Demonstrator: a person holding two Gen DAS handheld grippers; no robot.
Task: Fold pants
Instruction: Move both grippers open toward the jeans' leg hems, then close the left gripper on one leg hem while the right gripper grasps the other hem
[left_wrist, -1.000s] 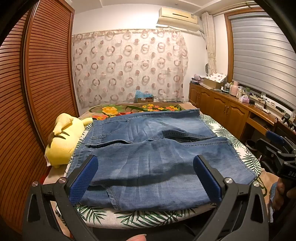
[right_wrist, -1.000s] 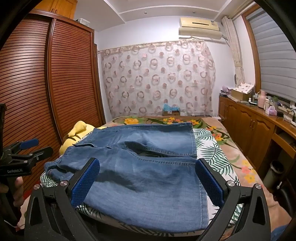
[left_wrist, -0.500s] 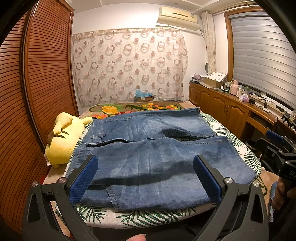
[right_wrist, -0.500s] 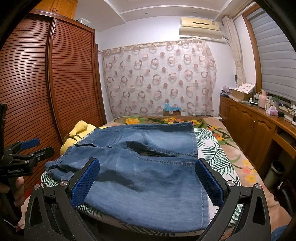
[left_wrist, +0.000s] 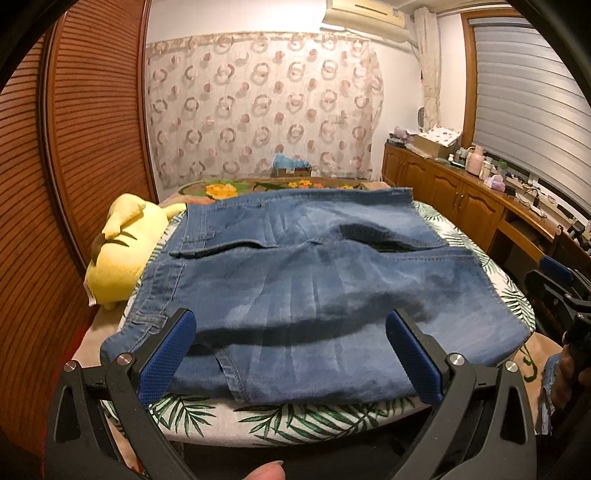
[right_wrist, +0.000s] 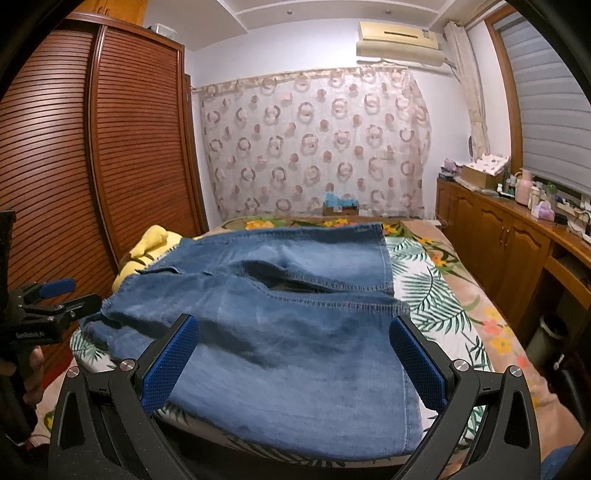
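Note:
Blue denim pants lie spread across the near end of the bed, waistband to the left, leg ends to the right; they also show in the right wrist view. My left gripper is open and empty, hovering over the pants' near edge. My right gripper is open and empty, hovering over the near leg. The left gripper also shows at the left edge of the right wrist view, beside the waistband. The right gripper shows at the right edge of the left wrist view, beside the leg ends.
The bed has a leaf-print cover. A yellow plush toy lies left of the pants. A slatted wooden wardrobe stands at the left, a wooden counter with small items at the right. A patterned curtain hangs behind.
Both grippers have moved slightly closer to the pants; the pants themselves have not moved. Both stay open.

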